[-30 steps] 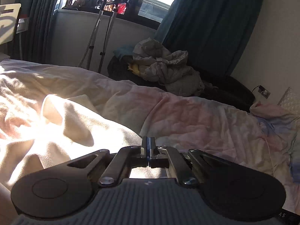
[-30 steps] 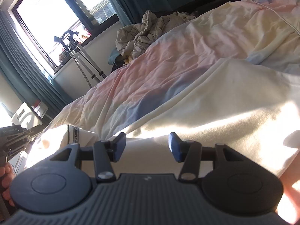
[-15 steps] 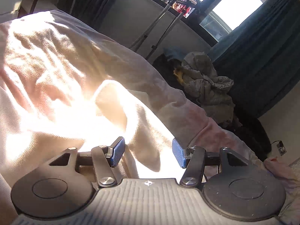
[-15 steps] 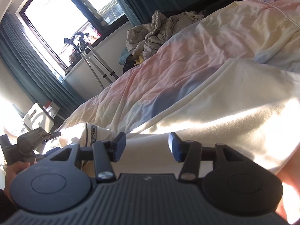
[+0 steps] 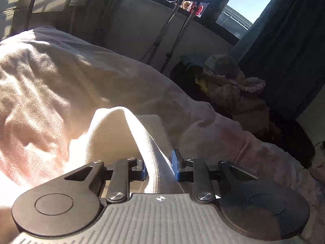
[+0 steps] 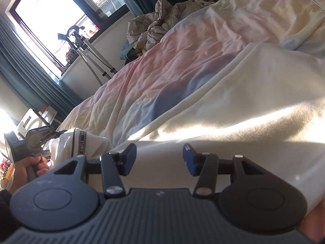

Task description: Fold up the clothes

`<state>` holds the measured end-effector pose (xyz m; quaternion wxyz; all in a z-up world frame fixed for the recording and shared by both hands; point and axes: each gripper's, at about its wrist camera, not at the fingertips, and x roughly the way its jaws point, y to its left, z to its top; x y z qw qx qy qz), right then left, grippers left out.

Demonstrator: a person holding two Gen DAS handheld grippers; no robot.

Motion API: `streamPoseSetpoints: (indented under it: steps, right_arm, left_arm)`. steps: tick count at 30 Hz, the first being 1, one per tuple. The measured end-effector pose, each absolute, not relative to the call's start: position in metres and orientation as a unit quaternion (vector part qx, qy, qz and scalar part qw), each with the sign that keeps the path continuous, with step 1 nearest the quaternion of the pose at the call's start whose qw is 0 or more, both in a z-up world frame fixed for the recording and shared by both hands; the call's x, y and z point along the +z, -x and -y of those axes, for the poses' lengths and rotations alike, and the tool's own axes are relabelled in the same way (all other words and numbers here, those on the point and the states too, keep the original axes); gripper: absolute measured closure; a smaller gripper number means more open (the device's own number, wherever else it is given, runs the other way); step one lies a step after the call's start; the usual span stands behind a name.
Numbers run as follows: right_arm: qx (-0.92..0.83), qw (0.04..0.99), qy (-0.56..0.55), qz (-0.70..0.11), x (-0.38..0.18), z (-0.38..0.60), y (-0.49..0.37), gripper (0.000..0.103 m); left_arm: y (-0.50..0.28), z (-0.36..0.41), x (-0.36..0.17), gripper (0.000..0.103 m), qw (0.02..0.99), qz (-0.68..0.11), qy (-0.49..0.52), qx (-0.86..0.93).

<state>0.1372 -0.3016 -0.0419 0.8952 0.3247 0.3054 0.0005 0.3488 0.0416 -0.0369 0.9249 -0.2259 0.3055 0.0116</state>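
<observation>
now, cream garment ribbed edge btwn left gripper jaws, clamped

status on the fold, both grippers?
Left gripper closing on cream garment edge, grip unconfirmed. Right gripper open above same garment. Nothing blocking.

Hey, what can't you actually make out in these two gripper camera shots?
- Left wrist view: the cream garment's lower hem, hidden behind the left tongs gripping it.
- Left wrist view: sunlit duvet at the left edge, washed out by glare.
- Right wrist view: the strip's lettering, mostly too small to read.
- Right wrist view: garment beneath the open right tongs, covered by their body.
</observation>
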Motion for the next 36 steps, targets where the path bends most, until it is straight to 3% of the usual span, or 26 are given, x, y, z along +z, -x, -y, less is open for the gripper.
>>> streamPoseSetpoints:
  steps: [2,11,20,28,36]
  right_arm:
    - [-0.001,0.898,-0.321,-0.303,-0.041,0.301,-0.135,0.051]
    - [0.007,0.911,-0.302,-0.28,-0.025,0.296,-0.12,0.051]
    - [0.065,0.923,-0.292,-0.241,-0.008,0.284,-0.103,0.051]
    - [0.162,0.897,-0.335,-0.237,-0.003,0.272,-0.107,0.05]
    - [0.214,0.828,-0.412,-0.314,-0.012,0.251,-0.16,0.04]
  left_arm:
    - [-0.333,-0.041,-0.025,0.099,0.932,-0.29,0.218,-0.003]
    - [-0.202,-0.03,0.045,0.1,0.953,-0.218,0.17,-0.128]
    - [-0.078,-0.018,0.01,0.1,0.949,-0.206,0.151,-0.184]
    - [-0.074,-0.025,-0.018,0.1,0.937,-0.223,0.177,-0.203]
    - [-0.084,-0.037,-0.028,0.099,0.935,-0.219,0.177,-0.218]
